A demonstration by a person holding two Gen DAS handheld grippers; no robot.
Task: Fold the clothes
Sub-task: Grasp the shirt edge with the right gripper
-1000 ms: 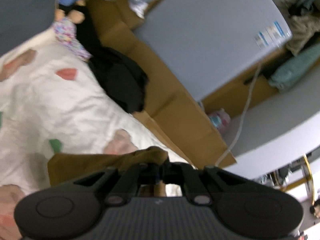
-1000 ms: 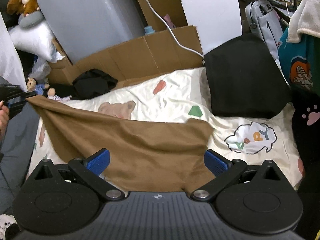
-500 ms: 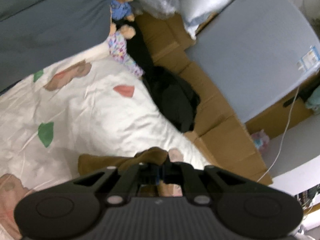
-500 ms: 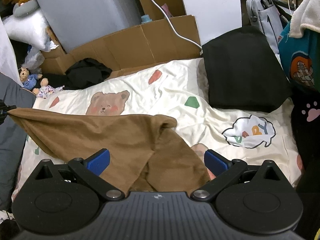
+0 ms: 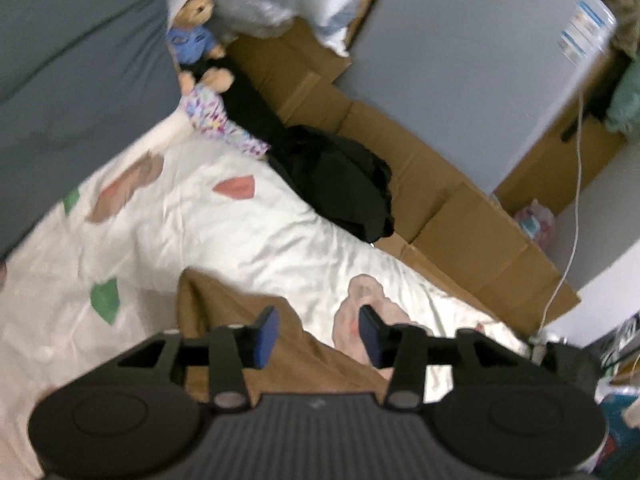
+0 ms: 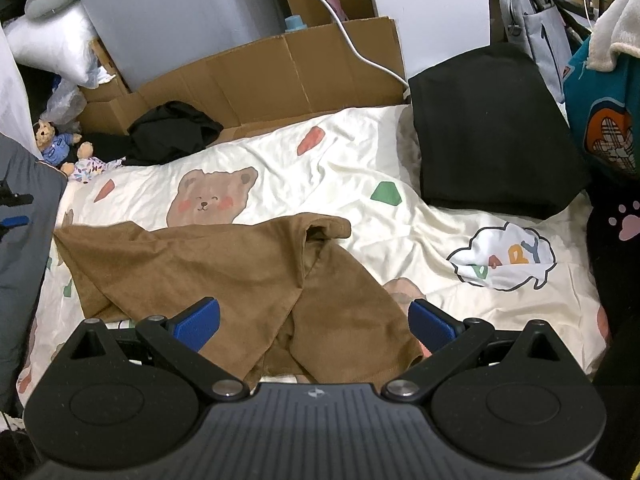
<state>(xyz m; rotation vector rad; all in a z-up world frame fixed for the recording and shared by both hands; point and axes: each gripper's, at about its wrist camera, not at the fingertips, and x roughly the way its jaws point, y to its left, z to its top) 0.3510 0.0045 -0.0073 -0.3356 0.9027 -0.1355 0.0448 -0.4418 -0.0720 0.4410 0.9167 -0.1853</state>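
Note:
A brown garment [image 6: 200, 264] lies crumpled on the white bear-print sheet [image 6: 360, 184], one half folded over the other. In the left wrist view its corner [image 5: 240, 320] rests flat on the sheet [image 5: 200, 232] under my left gripper [image 5: 318, 334]. That gripper's jaws are opening, and the cloth lies below the blue pads [image 5: 266, 330] without being pressed. My right gripper [image 6: 314, 322] stands open just above the garment's near edge, with nothing gripped between its fingers.
A folded black garment [image 6: 492, 132] sits at the sheet's back right and a crumpled black one [image 6: 172, 132] at the back left. Cardboard [image 6: 280, 72] lines the far edge. A small teddy bear [image 6: 52, 140] and a grey cushion [image 5: 80, 60] are on the left.
My left gripper let go of the brown garment's corner and its jaws spread apart. The lifted cloth dropped onto the sheet, folded over itself. The right gripper stayed open and still.

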